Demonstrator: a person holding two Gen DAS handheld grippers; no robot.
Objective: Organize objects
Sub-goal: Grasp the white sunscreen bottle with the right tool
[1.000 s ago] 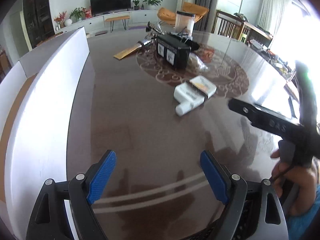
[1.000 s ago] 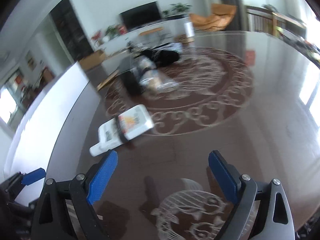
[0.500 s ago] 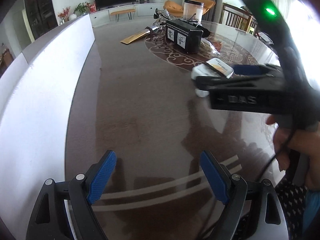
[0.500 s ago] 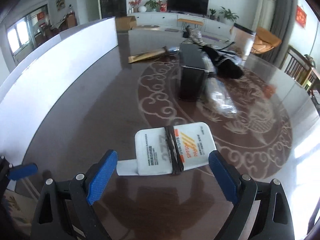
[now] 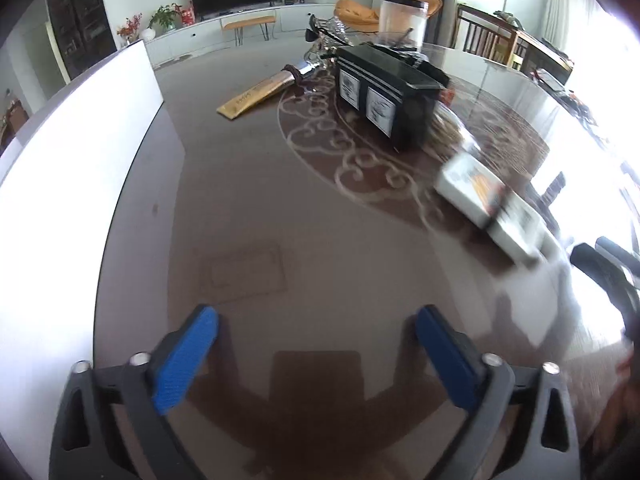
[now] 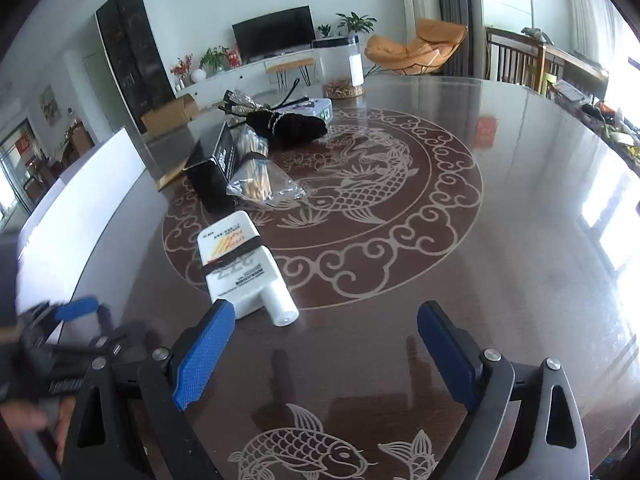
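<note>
A white flat bottle (image 6: 240, 266) with an orange label and a black band lies on the dark round table (image 6: 520, 200), cap toward me. It also shows blurred in the left wrist view (image 5: 488, 204). My right gripper (image 6: 322, 354) is open and empty, its left pad just below the bottle's base. My left gripper (image 5: 316, 354) is open and empty over bare table, left of the bottle. A black box (image 5: 386, 96), a bag of sticks (image 6: 256, 172) and a black bundle (image 6: 292, 126) lie farther back.
A white board (image 5: 68, 200) runs along the table's left edge. A yellow flat packet (image 5: 256, 94) lies behind the box. A clear jar (image 6: 340, 68) stands at the far side. The left gripper shows at the lower left of the right wrist view (image 6: 76, 308).
Both grippers have swung; the right one has turned right, so the bottle now lies by its left pad. The right gripper has left the middle of the left view for its right edge.
</note>
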